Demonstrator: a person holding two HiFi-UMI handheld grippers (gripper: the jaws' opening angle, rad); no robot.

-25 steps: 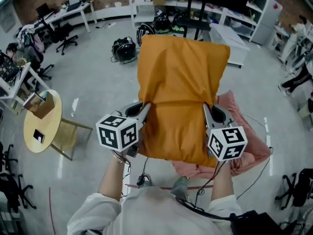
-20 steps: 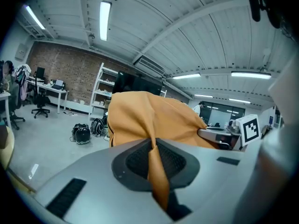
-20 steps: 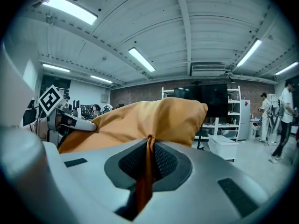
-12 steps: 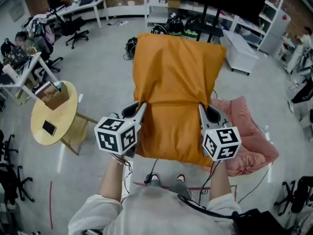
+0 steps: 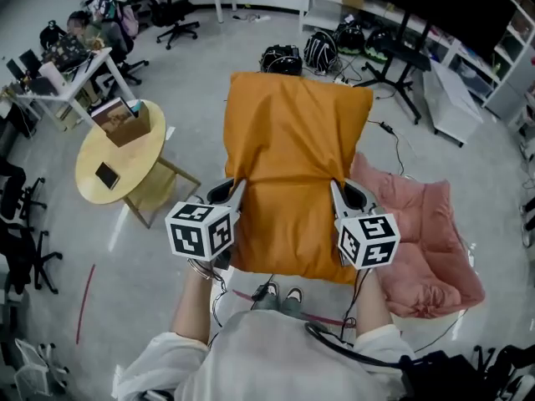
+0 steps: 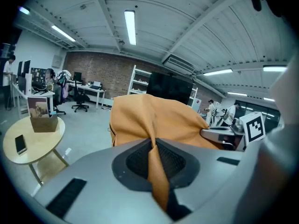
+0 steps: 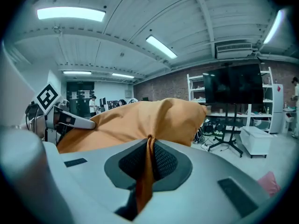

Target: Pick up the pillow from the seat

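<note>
Shifted since the earlier frame: pillow (image 5: pixel 292 153) carried left, no longer over the pink seat (image 5: pixel 426 241); round table (image 5: pixel 109 153) now closer. Left gripper (image 5: pixel 237 192) and right gripper (image 5: pixel 337 192) are both clamped tight on pinches of orange fabric at the pillow's side edges. Pillow hangs in the air between them, ahead of the person. Seat sits lower right, bare. Pickup looks done; at most carrying or set-down left.

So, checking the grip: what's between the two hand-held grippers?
The orange pillow, its fabric pinched by the left hand-held gripper and the right hand-held gripper; the head view shows it.
</note>
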